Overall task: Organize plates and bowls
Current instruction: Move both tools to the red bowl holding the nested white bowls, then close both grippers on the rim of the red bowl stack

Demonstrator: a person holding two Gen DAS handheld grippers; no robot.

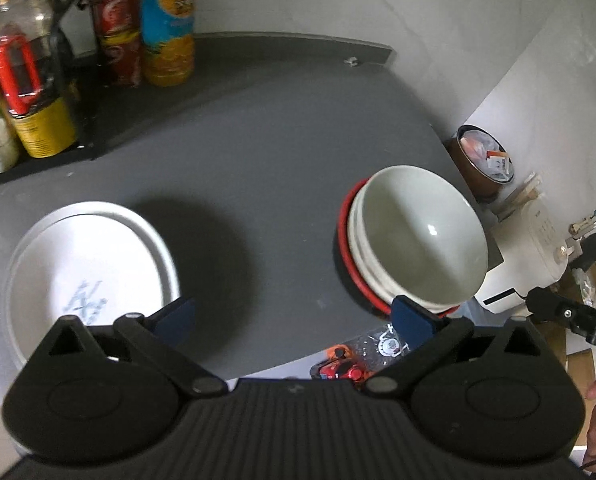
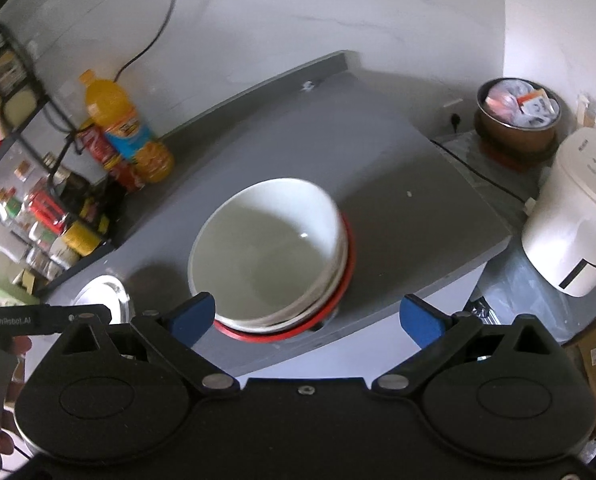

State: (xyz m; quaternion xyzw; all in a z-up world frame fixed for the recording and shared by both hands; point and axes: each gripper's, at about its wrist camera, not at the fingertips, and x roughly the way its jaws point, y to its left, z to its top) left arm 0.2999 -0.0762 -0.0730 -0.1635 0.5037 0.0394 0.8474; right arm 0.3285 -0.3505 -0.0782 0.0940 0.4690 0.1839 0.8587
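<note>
Both tongs released and holding nothing: left gripper [image 1: 293, 320] with blue pads spread wide above bare grey countertop [image 1: 257, 152], right gripper [image 2: 308, 318] equally spread, its left pad just beside the near rim of the bowl stack [image 2: 267, 248].

Task's things in two groups. Nested white bowls, topmost tilted slightly, seated on a red-rimmed dish [image 2: 348, 276], lower centre of the right wrist view, right of centre in the left wrist view [image 1: 416, 236]. White plates [image 1: 85, 276] stacked at lower left of the left wrist view, faint blue marking on the top one; only a bright sliver of them [image 2: 103, 292] at the left edge of the right wrist view.

Likely trouble: bowl stack sitting close to the near edge of the counter, red dish seemingly touching or just overhanging it, so a nudge from the right gripper's left pad could slide the whole pile off. Glazed, curved walls probably slippery between flat pads; a grip on the topmost rim alone may lift it crooked and rattle the ones beneath. Same risk of skating with the plates, thin edge, little purchase.

Surface: smooth matte grey top, raised lip along the back, mostly bare between the two stacks. Room: pale wall behind; orange juice bottle [image 1: 169, 20] and snack canister at upper left beside a black wire rack of jars and tins; white rice cooker [image 2: 578, 220] and a brown pot of packets [image 2: 518, 120] at right, off the counter. A hand partly visible at the lower right of the left wrist view.
</note>
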